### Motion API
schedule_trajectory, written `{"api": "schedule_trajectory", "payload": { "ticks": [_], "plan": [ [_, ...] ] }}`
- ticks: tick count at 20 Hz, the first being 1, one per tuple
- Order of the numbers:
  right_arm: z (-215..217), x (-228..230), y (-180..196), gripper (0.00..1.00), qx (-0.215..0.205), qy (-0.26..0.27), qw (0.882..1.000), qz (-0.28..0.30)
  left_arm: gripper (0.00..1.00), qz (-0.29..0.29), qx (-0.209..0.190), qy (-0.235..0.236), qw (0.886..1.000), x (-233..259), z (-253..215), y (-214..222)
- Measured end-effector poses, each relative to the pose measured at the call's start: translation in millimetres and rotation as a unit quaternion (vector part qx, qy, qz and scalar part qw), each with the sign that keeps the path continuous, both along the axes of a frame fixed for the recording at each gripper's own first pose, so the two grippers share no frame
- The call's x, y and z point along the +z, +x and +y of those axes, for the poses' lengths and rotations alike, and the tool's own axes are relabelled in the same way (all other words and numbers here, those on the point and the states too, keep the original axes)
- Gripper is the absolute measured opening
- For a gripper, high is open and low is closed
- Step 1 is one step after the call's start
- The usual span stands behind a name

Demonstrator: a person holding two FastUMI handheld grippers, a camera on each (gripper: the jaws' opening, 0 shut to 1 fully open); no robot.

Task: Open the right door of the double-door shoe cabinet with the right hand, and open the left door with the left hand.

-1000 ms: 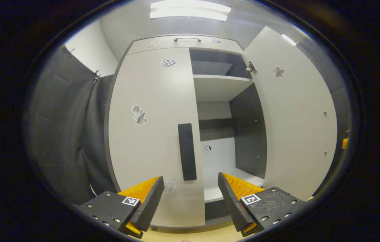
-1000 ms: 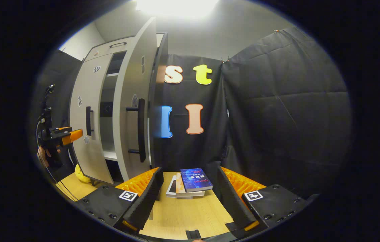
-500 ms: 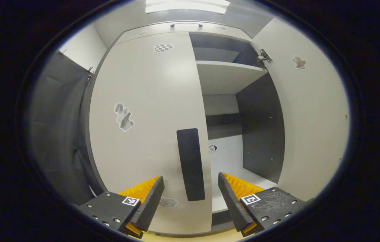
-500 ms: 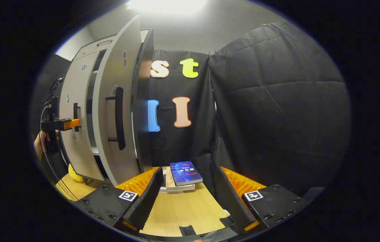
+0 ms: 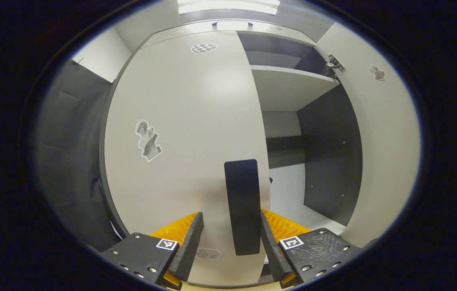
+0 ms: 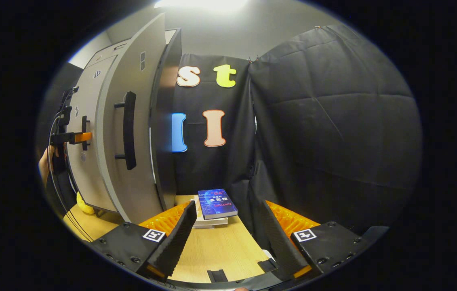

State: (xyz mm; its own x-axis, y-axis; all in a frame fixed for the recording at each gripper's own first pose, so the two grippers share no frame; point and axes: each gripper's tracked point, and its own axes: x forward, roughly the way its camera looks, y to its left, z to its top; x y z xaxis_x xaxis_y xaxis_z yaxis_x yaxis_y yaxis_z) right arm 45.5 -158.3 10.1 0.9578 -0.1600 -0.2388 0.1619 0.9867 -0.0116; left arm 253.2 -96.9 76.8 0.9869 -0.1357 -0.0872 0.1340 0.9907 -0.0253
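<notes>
Standing shut, the left door (image 5: pixel 188 153) of the cabinet (image 5: pixel 228 28) filled the middle of the left gripper view, its dark handle (image 5: pixel 243 206) upright near the inner edge. The left gripper (image 5: pixel 228 242) was at that handle with its fingers apart: the handle's lower part lay in the gap, close to the right finger (image 5: pixel 270 246); whether either finger touched it I could not tell. Three stickers showed on the door, one above the handle near the top, one left of the handle, one below it behind the fingers. Right of the handle the cabinet stood open, with a pale shelf (image 5: pixel 289 87) up high and dark inner walls. The right door (image 5: pixel 386 153) was swung out beyond that, a hinge (image 5: pixel 333 64) at its top.

In the right gripper view the right door (image 6: pixel 131 133) stood edge-on with its own handle (image 6: pixel 128 129) facing out. The right gripper (image 6: pixel 222 238) hung well clear of that handle, fingers apart and empty, over a wooden floor (image 6: pixel 216 250). Books (image 6: pixel 214 204) lay stacked on the floor, right of the door's foot. Left of the handle, a hand (image 6: pixel 46 159) held the left gripper (image 6: pixel 75 137) against the left door.
</notes>
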Motion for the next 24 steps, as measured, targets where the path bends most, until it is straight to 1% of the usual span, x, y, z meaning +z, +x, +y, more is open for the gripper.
{"api": "schedule_trajectory", "payload": {
  "ticks": [1,3,4,5,6,7,8,9,10,11,12,13,14,16,17,18,19,20,21,22,23,24],
  "plan": [
    [-2,-1,1,0.97,0.000,0.001,1.000,0.001,0.68,0.004,0.002,0.003,1.000,0,1,-4],
    [-4,-3,3,0.99,0.002,0.006,1.000,0.002,0.69,0.006,-0.002,0.002,1.000,0,0,-5],
    [-6,-3,4,0.97,0.004,0.011,1.000,0.001,0.65,0.013,-0.004,-0.001,1.000,-2,-1,-5],
    [-7,-3,6,0.99,0.006,0.015,1.000,0.000,0.60,0.020,-0.013,-0.006,1.000,-4,-6,-6],
    [-7,-3,7,0.99,0.008,0.018,1.000,-0.001,0.60,0.023,-0.029,-0.017,0.999,-5,-13,-7],
    [-8,-4,8,0.99,0.010,0.020,1.000,-0.002,0.45,0.023,-0.027,-0.025,0.999,-3,-12,-15],
    [-9,-4,10,0.99,0.013,0.019,1.000,-0.002,0.30,0.022,-0.027,-0.029,0.999,-3,-13,-10],
    [-11,-5,10,0.99,0.017,0.019,1.000,-0.001,0.30,0.026,-0.026,-0.032,0.999,-6,-13,-9],
    [-11,-5,11,0.99,0.022,0.017,1.000,0.000,0.25,0.027,-0.024,-0.033,0.999,-5,-13,-10],
    [-12,-5,11,0.99,0.026,0.016,1.000,-0.001,0.23,0.029,-0.020,-0.033,0.999,-6,-13,-9],
    [-13,-5,12,0.97,0.029,0.017,0.999,-0.003,0.23,0.030,-0.015,-0.034,0.999,-6,-12,-12],
    [-14,-4,14,0.97,0.032,0.021,0.999,-0.004,0.18,0.033,-0.012,-0.031,0.999,-5,-12,-14],
    [-15,-4,16,0.99,0.032,0.027,0.999,-0.004,0.18,0.033,-0.011,-0.029,0.999,-5,-12,-15],
    [-15,-1,14,0.97,0.029,0.041,0.999,-0.008,0.16,0.032,-0.013,-0.031,0.999,-5,-9,-17],
    [-15,0,10,0.97,0.024,0.044,0.999,-0.009,0.11,0.032,-0.015,-0.031,0.999,-6,-8,-18],
    [-17,3,5,0.99,0.019,0.041,0.999,-0.012,0.11,0.030,-0.018,-0.033,0.999,-5,-7,-20],
    [-16,8,1,0.99,0.015,0.034,0.999,-0.016,0.13,0.027,-0.021,-0.039,0.999,-6,-5,-21],
    [-16,12,-1,0.96,0.009,0.026,0.999,-0.019,0.11,0.025,-0.026,-0.042,0.998,-5,-4,-22],
    [-14,16,-4,0.94,0.005,0.019,1.000,-0.022,0.11,0.028,-0.032,-0.044,0.998,-6,-4,-24],
    [-10,19,-10,0.97,0.003,0.017,1.000,-0.025,0.11,0.030,-0.040,-0.046,0.998,-5,-4,-23],
    [-6,20,-15,0.97,0.002,0.018,0.999,-0.026,0.11,0.033,-0.046,-0.045,0.997,-5,-4,-23],
    [-1,19,-22,0.93,0.001,0.020,0.999,-0.025,0.13,0.034,-0.053,-0.043,0.997,-4,-3,-21]
  ]
}}
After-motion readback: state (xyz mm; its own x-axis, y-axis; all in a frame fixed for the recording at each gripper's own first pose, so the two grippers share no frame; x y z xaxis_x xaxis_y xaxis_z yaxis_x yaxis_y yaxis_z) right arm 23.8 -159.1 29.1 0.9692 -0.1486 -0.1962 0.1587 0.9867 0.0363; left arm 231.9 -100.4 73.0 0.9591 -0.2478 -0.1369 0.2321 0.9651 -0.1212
